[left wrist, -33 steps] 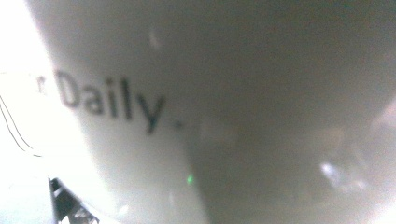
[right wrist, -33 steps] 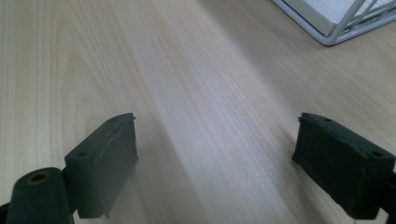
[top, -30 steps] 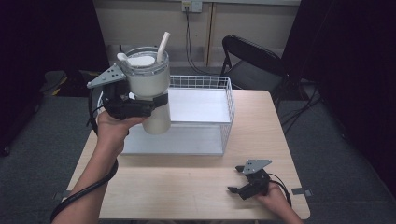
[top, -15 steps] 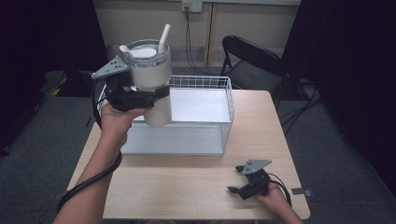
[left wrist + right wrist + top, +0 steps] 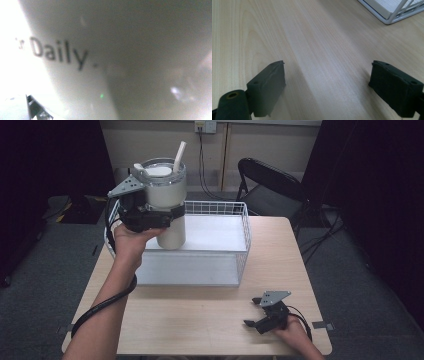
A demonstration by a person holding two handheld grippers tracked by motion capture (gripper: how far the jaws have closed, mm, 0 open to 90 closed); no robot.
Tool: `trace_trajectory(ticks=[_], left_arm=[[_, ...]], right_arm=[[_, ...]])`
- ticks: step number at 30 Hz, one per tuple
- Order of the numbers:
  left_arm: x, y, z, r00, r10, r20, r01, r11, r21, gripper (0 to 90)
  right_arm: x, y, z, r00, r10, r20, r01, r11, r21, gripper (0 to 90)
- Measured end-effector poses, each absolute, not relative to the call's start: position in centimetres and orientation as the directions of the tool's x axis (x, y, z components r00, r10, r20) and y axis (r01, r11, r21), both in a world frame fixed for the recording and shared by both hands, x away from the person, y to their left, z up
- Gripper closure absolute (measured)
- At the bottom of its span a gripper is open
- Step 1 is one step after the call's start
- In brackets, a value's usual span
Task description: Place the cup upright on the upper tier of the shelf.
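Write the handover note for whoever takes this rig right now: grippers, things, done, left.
Left gripper: shut on the white tumbler, held upright in the air above the left end of the wire basket. Lid and straw on.
Right gripper: open, holding nothing, resting low on the table near the front right corner.
Done: tumbler gripped and lifted over the basket.
Left: probably lower it into the basket and let go; its base looks close above the basket's white floor.

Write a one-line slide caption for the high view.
Left tool holds a white tumbler with a straw above the wire basket; right tool rests open on the wooden table.
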State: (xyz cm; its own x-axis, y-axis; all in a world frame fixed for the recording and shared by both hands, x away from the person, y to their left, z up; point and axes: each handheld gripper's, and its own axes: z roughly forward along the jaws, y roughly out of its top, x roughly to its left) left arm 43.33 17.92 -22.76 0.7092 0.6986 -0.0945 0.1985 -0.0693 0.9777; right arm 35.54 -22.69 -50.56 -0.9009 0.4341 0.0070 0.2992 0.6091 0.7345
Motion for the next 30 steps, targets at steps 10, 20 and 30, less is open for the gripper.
trace_trajectory(ticks=[10,20,30], left_arm=[[44.6,17.5,-23.0,0.692,0.717,-0.085,0.207,-0.084,0.975,8.7],[46.1,17.0,-23.3,0.669,0.739,-0.085,0.211,-0.079,0.974,8.7],[47.3,16.8,-24.2,0.636,0.765,-0.096,0.222,-0.063,0.973,8.7]], right_arm=[[35.5,-22.7,-50.6,-0.901,0.434,0.007,0.299,0.609,0.735,12.2],[35.5,-22.7,-50.6,-0.901,0.434,0.007,0.299,0.609,0.734,12.2],[35.5,-22.7,-50.6,-0.901,0.434,0.006,0.299,0.609,0.735,12.2]])
